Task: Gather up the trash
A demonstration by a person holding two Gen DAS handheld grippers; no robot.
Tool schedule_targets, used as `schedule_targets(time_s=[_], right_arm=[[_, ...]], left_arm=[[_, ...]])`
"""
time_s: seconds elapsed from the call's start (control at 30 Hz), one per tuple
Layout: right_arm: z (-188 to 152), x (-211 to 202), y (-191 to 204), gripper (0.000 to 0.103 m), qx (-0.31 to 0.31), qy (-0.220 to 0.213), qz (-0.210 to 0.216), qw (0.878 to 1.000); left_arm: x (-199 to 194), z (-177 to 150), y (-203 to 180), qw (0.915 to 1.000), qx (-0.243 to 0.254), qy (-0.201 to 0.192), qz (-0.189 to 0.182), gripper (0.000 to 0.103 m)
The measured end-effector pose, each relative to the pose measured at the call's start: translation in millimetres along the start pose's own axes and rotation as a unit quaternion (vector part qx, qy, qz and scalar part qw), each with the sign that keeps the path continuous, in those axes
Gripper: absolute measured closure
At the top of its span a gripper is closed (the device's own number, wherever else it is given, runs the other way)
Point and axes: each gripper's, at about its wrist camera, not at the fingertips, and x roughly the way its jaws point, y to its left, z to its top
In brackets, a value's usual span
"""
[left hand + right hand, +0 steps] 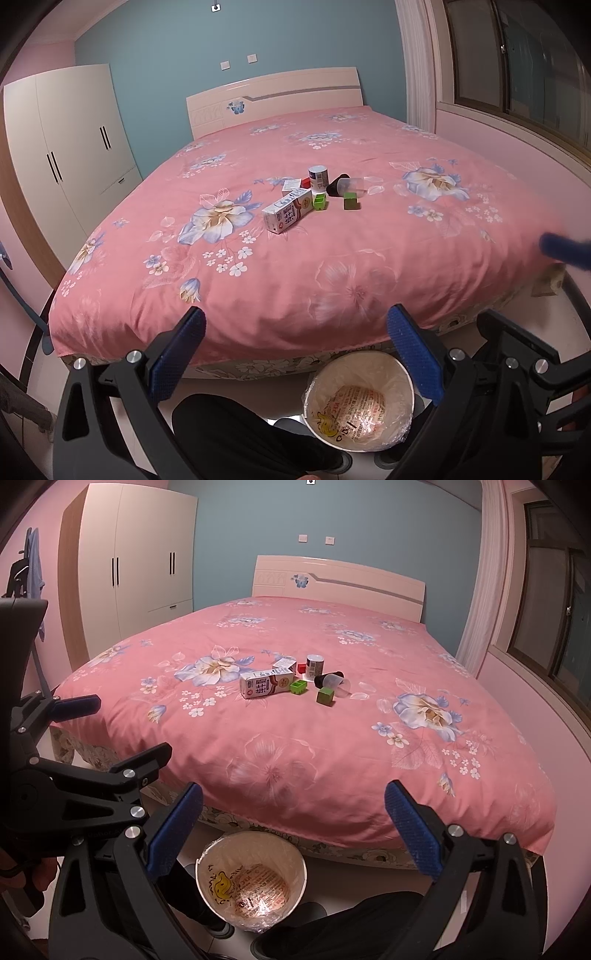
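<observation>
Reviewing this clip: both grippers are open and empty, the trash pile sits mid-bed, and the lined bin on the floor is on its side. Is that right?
One detail is off: the bin stands upright on the floor at the foot of the bed, mouth facing up, as the right wrist view shows. The left gripper and right gripper are open and empty, and the trash pile sits mid-bed.
</observation>
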Motion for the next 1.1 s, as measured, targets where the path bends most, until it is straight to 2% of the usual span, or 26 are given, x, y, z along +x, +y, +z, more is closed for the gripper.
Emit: schedule_targets(time_s=[1.1], right_arm=[[0.5, 0.6, -0.3, 0.006, -0.004, -0.001, -0.001, 1.000]], left_arm=[[1.6, 1.6, 3.3, 1.0000, 0.001, 0.000, 0.002, 0.003]])
